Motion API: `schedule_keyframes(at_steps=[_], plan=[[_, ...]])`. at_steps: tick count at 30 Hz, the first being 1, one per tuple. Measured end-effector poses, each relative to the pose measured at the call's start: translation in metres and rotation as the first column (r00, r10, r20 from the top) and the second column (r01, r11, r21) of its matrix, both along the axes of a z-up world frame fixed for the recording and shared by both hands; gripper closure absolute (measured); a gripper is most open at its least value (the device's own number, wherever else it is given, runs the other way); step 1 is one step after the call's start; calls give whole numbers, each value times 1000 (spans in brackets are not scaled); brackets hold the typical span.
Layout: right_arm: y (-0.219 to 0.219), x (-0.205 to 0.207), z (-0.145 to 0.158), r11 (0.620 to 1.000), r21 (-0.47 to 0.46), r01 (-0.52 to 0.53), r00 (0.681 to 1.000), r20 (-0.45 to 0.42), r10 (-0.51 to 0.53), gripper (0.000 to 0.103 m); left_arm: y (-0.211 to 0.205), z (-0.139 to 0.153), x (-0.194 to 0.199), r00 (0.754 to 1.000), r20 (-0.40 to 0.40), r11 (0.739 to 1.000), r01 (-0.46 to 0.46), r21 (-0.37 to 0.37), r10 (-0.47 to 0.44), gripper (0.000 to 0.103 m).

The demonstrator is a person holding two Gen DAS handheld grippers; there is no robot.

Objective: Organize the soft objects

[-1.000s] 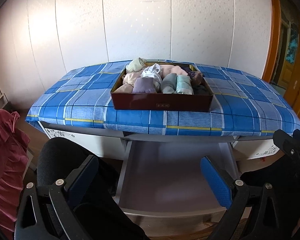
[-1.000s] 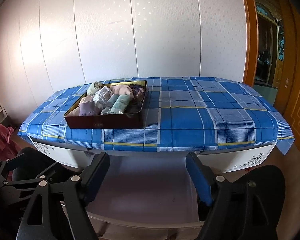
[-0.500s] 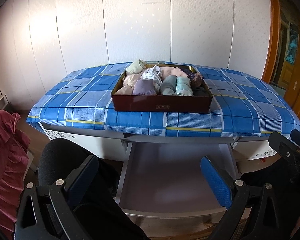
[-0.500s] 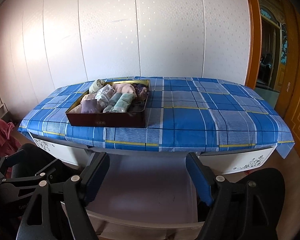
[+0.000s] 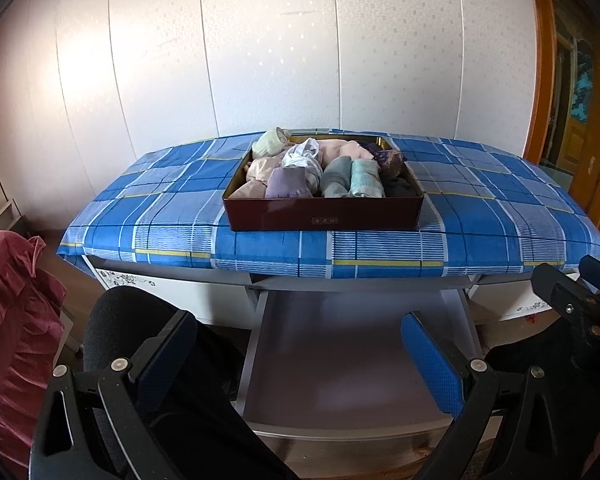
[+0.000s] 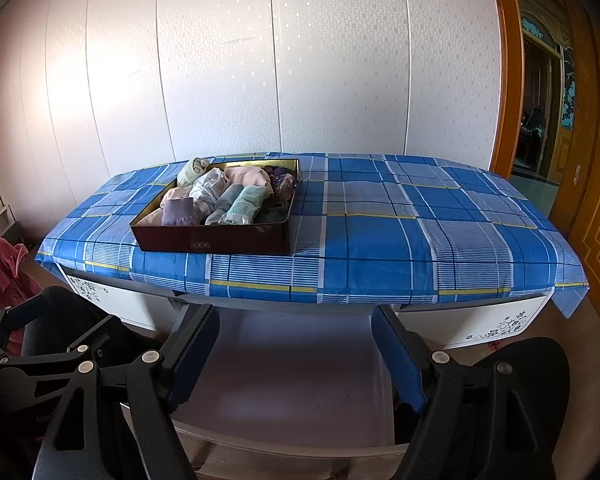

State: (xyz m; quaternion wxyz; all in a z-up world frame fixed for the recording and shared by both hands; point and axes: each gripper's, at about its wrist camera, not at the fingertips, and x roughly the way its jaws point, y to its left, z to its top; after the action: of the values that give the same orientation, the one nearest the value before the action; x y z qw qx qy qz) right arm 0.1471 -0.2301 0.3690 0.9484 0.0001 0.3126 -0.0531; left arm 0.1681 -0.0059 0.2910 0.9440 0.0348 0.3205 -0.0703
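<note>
Both grippers empty, jaws spread wide: left gripper point(image 5: 300, 360) and right gripper point(image 6: 296, 354) hang low in front of the table, over an open drawer point(image 5: 352, 360) that looks bare inside. Dark red box point(image 5: 324, 216) sits on the blue plaid cloth point(image 6: 420, 240) near the table's front edge, left of centre in the right view. Rolled clothes point(image 5: 320, 172) fill it in rough rows; one pale green roll point(image 5: 270, 142) perches on the back-left corner rim, half out. Nothing loose on the cloth. Status call: fits either rolls packed and done, or box waiting to be emptied into the drawer. Can't settle which. Only visible loose end is that corner roll.
</note>
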Motion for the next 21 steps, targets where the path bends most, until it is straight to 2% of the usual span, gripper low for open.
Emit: schedule_keyframes(at_steps=[21], plan=[[2,1,-2,1000,1,-6,1000,-2,6,23,-1,1,0,1000,1,999,21,-24,-21,0]])
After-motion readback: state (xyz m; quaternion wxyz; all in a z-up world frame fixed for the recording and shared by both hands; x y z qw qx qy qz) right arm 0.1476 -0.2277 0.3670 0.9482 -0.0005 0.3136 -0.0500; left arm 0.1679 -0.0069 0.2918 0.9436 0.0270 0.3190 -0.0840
